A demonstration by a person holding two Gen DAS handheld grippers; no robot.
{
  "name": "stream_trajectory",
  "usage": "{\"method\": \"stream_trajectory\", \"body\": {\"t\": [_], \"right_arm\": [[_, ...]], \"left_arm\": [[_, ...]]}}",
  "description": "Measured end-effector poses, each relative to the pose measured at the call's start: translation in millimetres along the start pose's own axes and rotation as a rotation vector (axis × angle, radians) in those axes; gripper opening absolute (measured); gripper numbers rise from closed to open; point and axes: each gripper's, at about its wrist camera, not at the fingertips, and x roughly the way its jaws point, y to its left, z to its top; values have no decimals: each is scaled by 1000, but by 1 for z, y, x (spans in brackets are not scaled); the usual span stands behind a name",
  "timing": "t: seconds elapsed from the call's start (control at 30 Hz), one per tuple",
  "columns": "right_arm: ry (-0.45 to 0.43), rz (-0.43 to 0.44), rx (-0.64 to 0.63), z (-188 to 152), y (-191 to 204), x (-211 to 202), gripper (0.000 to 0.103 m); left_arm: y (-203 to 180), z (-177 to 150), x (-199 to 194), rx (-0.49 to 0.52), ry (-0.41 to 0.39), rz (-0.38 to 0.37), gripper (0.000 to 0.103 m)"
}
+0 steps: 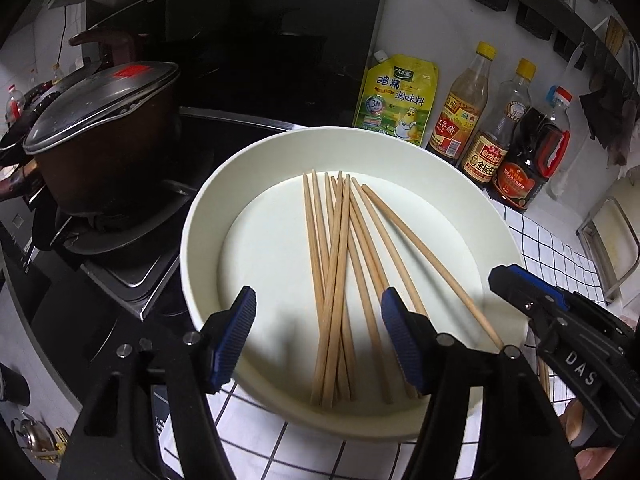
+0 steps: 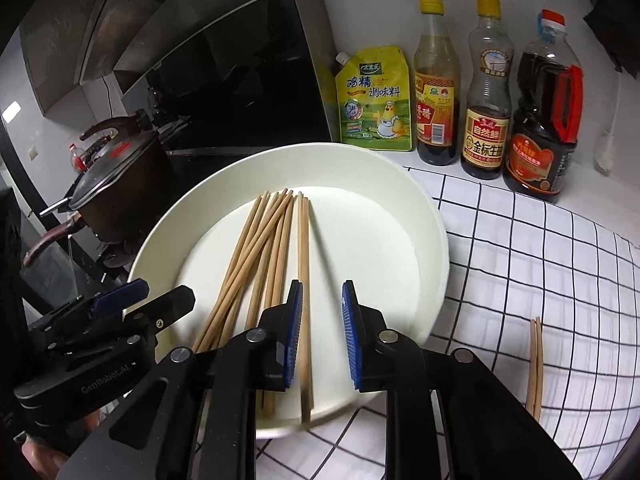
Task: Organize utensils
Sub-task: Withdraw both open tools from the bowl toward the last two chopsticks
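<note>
Above the bowl [image 1: 200, 216], both tools [image 1: 318, 344] [image 2: 320, 336] hover parted.

I count one white plate [image 2: 434, 240] with about ten wooden chopsticks [image 2: 276, 248] piled on it, though the overlap makes my tally unsure. Two more chopsticks [image 2: 535, 364] lie on the checked cloth. Behind stand three sauce bottles [image 2: 486, 92], one yellow pouch [image 2: 374, 100], and one lidded pot [image 1: 104, 128].
</note>
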Motion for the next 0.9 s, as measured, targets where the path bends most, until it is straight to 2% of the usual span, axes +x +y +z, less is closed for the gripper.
{"method": "stream_trajectory", "body": {"t": [0.33, 0.9], "right_arm": [[-18, -14, 21, -23, -4, -31, 23], [-30, -49, 45, -70, -32, -84, 28]], "left_arm": [[-1, -19, -25, 10, -7, -15, 65], [-43, -56, -60, 74, -21, -57, 70]]}}
